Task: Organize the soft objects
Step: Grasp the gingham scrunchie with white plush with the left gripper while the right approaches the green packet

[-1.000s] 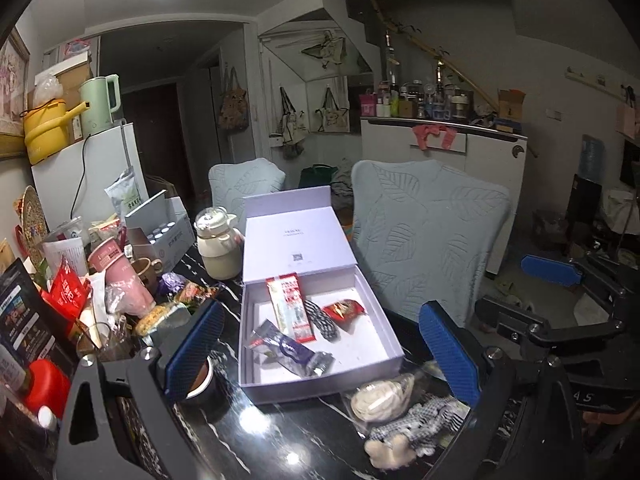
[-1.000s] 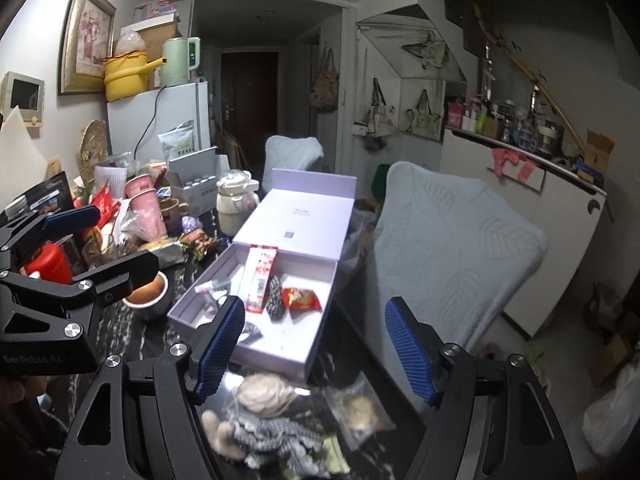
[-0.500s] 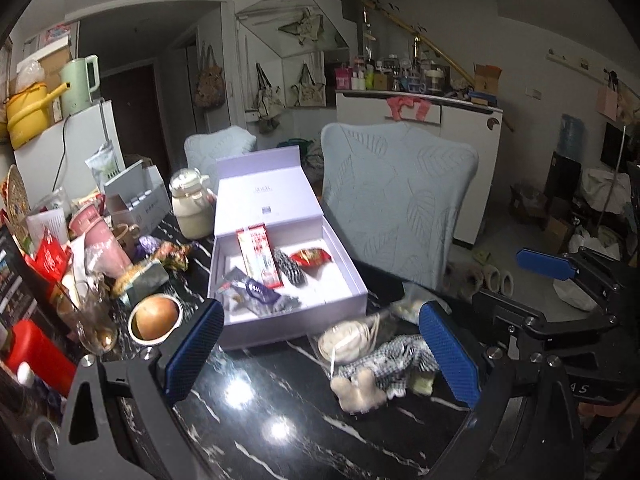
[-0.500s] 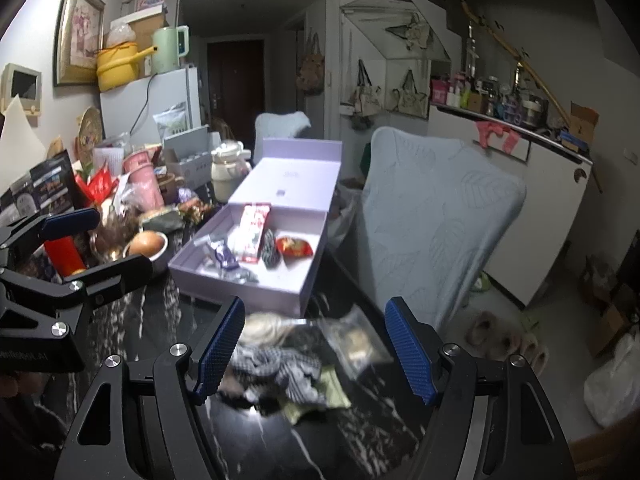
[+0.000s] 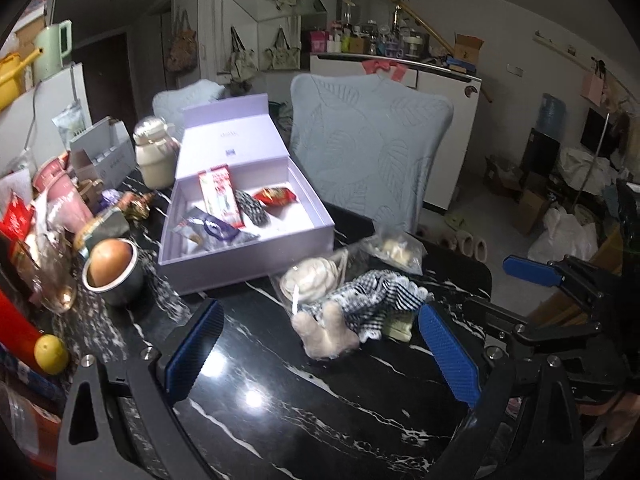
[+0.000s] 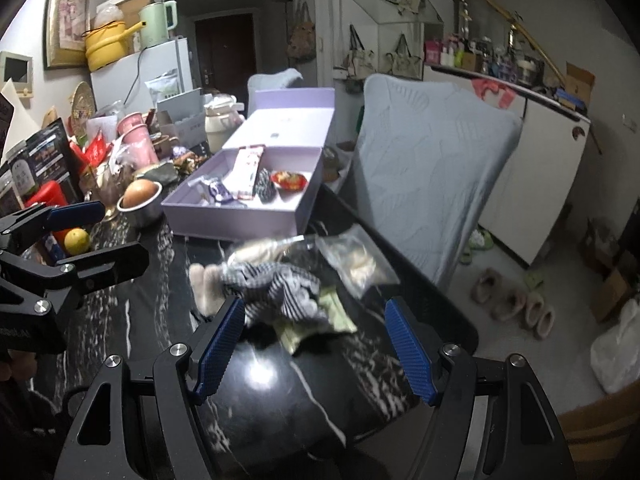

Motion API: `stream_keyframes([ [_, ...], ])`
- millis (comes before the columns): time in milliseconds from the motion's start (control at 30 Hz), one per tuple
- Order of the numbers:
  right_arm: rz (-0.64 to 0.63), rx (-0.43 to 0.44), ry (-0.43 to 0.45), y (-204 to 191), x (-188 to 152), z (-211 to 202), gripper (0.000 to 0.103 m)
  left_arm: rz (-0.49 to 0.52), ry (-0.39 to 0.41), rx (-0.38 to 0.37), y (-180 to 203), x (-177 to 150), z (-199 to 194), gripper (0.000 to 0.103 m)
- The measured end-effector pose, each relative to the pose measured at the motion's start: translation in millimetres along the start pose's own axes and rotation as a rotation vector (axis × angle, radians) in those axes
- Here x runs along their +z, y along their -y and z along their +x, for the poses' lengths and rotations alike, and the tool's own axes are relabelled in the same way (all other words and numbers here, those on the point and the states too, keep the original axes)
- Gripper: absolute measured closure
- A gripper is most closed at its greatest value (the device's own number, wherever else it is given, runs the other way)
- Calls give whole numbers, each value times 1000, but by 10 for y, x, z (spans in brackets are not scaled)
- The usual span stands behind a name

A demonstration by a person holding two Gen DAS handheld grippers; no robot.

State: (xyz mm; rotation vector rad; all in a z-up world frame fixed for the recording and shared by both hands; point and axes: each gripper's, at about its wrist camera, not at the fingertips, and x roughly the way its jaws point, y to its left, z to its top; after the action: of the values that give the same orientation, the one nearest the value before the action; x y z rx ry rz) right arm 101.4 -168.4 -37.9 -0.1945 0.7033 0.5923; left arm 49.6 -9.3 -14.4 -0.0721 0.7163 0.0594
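Observation:
A soft toy (image 5: 360, 308) in a black-and-white checked dress, with beige feet, lies on the black marble table (image 5: 280, 400). Beside it are a clear bag with a cream soft item (image 5: 312, 280), a second clear bag (image 5: 394, 250) and a flat green piece (image 5: 398, 326). Behind them stands an open lavender box (image 5: 248, 248) holding snack packets and a small checked item. My left gripper (image 5: 320, 344) is open just short of the toy. My right gripper (image 6: 314, 340) is open, with the toy (image 6: 276, 288) just beyond its fingertips. Neither holds anything.
Left of the box stand a metal bowl with a brown round thing (image 5: 112, 272), a lemon (image 5: 50, 354) and crowded cups and packets. A chair with a pale blue cover (image 5: 368, 152) stands behind the table's far edge. Slippers (image 6: 512, 300) lie on the floor.
Both grippers have come down and tipped toward the table. The pile of soft things now lies much nearer their fingertips. Their jaws stand as wide as before.

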Motion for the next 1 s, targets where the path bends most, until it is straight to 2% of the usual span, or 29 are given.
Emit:
stream_keyframes([
  [233, 39, 12, -50, 113, -240, 111, 30, -1, -53, -67, 51, -93, 256, 3],
  [433, 86, 33, -90, 275, -368, 231, 30, 32, -70, -111, 100, -15, 514, 3],
  [633, 110, 52, -118, 425, -374, 374, 30, 124, -91, -112, 223, 76, 786, 3],
  [767, 109, 47, -130, 489, -341, 467, 30, 143, -125, -150, 265, 100, 991, 3],
  [833, 109, 46, -135, 515, -333, 504, 30, 153, -151, -179, 287, 97, 1097, 3],
  [1000, 112, 44, -155, 560, -328, 591, 30, 179, -222, -187, 303, 15, 1310, 3],
])
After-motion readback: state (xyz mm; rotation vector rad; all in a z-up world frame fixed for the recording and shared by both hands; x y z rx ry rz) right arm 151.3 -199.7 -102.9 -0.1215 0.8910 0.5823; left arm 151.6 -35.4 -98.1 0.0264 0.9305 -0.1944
